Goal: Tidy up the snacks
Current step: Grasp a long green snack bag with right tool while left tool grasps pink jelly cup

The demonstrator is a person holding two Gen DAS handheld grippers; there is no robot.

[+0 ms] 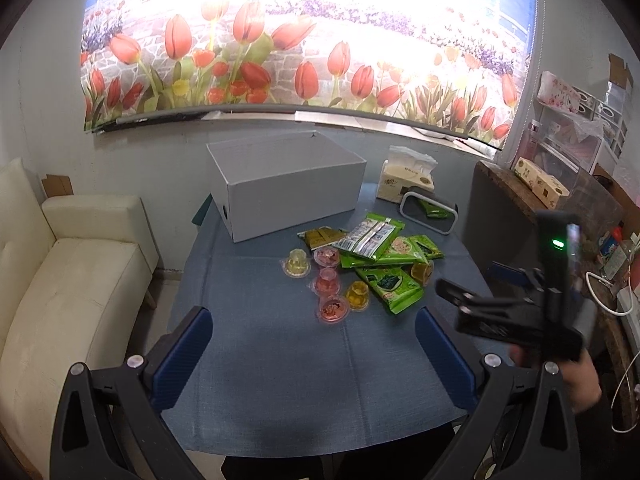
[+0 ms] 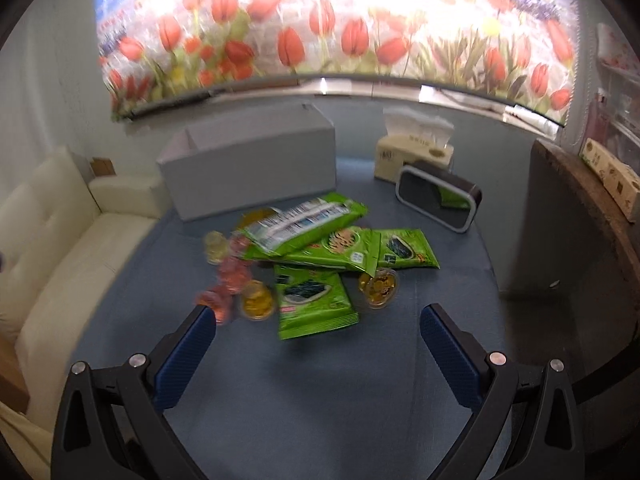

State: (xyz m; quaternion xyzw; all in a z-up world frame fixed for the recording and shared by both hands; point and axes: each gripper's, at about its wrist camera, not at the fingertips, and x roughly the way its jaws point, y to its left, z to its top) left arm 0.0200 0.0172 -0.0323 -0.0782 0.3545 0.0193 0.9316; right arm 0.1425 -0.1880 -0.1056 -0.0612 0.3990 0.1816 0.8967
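A pile of green seaweed snack bags (image 1: 384, 256) (image 2: 316, 236) lies in the middle of the blue table, with several small jelly cups, red (image 1: 332, 308) and yellow (image 2: 256, 300), around it. A grey cardboard box (image 1: 280, 188) (image 2: 248, 168) stands open behind the pile. My left gripper (image 1: 316, 344) is open and empty above the near table. My right gripper (image 2: 318, 340) is open and empty, just short of the nearest green bag (image 2: 312, 300). Its body shows at the right of the left wrist view (image 1: 520, 312).
A tissue box (image 1: 406, 180) (image 2: 416, 156) and a small grey bin (image 1: 430, 210) (image 2: 438, 198) holding a green bag stand at the back right. A white sofa (image 1: 68, 280) is left of the table. A dark cabinet (image 2: 560, 220) with clutter stands right.
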